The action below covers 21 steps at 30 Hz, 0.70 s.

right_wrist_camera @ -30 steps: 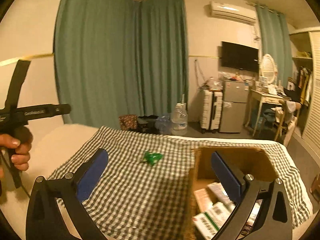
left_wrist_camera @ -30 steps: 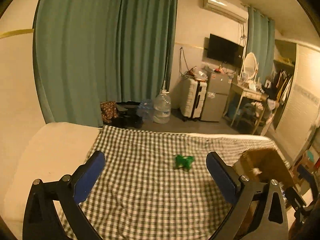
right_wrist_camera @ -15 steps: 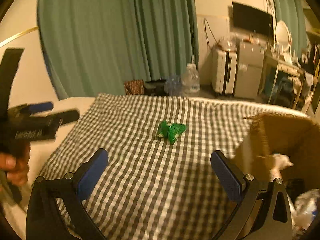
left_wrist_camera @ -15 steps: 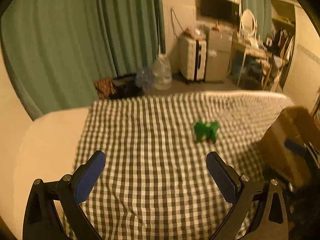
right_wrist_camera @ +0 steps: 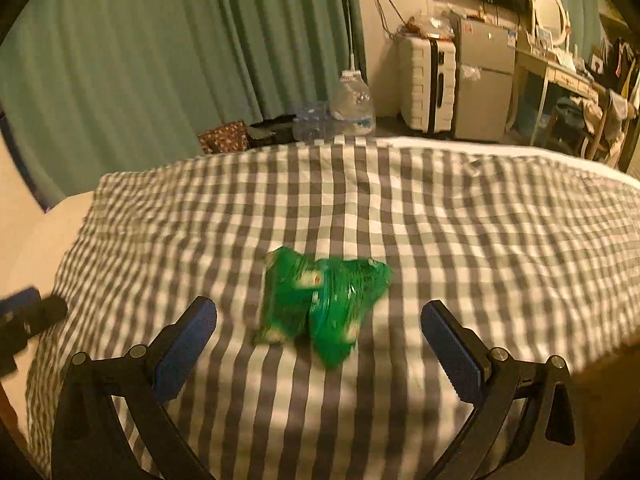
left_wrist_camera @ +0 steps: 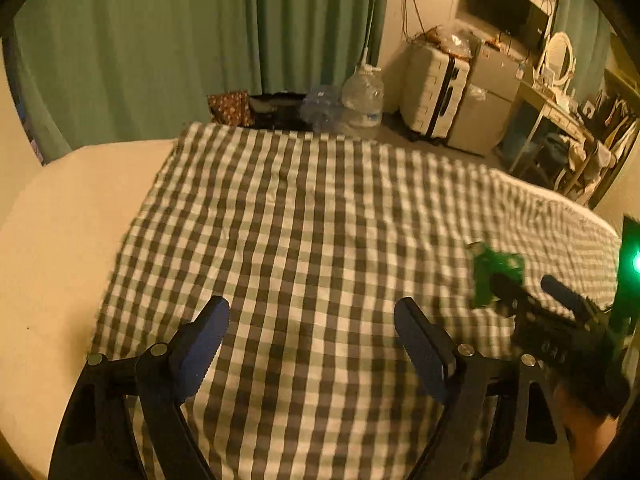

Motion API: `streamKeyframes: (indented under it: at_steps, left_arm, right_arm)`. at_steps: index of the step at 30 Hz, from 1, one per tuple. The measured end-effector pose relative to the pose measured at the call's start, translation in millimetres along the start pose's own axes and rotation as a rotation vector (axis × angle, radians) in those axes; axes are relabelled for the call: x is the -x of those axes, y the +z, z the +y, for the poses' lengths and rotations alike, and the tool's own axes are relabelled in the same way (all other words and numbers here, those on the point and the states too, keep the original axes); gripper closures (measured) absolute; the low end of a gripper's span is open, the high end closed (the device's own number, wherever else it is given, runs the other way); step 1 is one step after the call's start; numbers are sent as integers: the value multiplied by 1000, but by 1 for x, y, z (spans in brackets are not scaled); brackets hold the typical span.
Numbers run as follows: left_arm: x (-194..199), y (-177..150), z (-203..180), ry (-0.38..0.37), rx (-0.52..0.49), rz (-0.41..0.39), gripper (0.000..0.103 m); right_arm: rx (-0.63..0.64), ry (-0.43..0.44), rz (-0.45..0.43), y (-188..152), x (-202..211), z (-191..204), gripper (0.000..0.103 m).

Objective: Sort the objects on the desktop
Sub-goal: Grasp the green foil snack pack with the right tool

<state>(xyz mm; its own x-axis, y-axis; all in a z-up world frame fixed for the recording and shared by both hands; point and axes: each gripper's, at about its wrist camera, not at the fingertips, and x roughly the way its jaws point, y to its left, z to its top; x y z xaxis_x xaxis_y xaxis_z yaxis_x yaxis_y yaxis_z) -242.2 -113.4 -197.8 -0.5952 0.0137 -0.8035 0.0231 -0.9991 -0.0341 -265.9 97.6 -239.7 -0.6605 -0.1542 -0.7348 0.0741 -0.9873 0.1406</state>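
Two green snack packets (right_wrist_camera: 324, 308) lie side by side on the checked cloth (right_wrist_camera: 460, 240), just ahead of my right gripper (right_wrist_camera: 318, 330), whose blue pads stand wide open on either side of them without touching. In the left wrist view the same green packets (left_wrist_camera: 490, 276) sit at the far right, partly hidden by the right gripper (left_wrist_camera: 536, 296). My left gripper (left_wrist_camera: 312, 320) hovers over bare cloth (left_wrist_camera: 312, 220) with nothing between its fingers; its jaws are closing a little.
The cloth covers a pale table (left_wrist_camera: 52, 248) whose bare top shows at the left. Beyond the far edge stand water bottles (right_wrist_camera: 352, 108), a suitcase (right_wrist_camera: 426, 84) and a small fridge (right_wrist_camera: 484, 80) before green curtains. The left gripper's tip (right_wrist_camera: 28, 316) shows at the left edge.
Both grippers have dropped and tipped down toward the cloth. The right one has closed in on the green packets, and the cardboard box has left both views. The left jaws have narrowed slightly.
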Motion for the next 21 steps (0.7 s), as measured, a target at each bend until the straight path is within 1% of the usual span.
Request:
streamKeyframes:
  at_steps: [1, 2, 3, 5, 6, 7, 8, 9, 12, 16, 17, 19, 21]
  left_arm:
    - [-4, 0, 0, 9, -4, 1, 16]
    - [-7, -1, 1, 14, -2, 2, 16]
    - [-10, -1, 2, 12, 7, 7, 16]
    - [-12, 0, 7, -4, 33, 19, 16]
    - [-12, -1, 8, -9, 41, 22, 16]
    - [-9, -1, 10, -15, 49, 27, 18]
    - [-6, -2, 10, -16, 55, 30, 26]
    - [-1, -1, 11, -19, 59, 31, 32]
    - [21, 2, 7, -50, 54, 10, 39]
    - [65, -1, -2, -77, 29, -48, 40]
    - [74, -1, -2, -83, 26, -57, 40]
    - [100, -6, -6, -97, 13, -86, 40]
    - [128, -11, -12, -103, -6, -116, 40]
  right_arm:
    - [1, -4, 8, 1, -5, -1, 1]
    - [5, -10, 19, 1, -11, -2, 7]
    - [9, -16, 35, -1, -17, -2, 26]
    - [26, -45, 41, -5, -24, -2, 38]
    - [46, -45, 26, -7, -22, -2, 51]
    - [52, -42, 28, -8, -18, -2, 59]
    - [41, -32, 29, -9, -15, -2, 63]
    - [27, -18, 34, -10, -11, -3, 64]
    - [15, 8, 33, -17, 12, -3, 65]
    - [21, 30, -13, -28, 63, 3, 65]
    - [23, 34, -30, -32, 84, 4, 65]
    - [26, 46, -52, -33, 111, 9, 65]
    - [39, 60, -87, -36, 148, 16, 65]
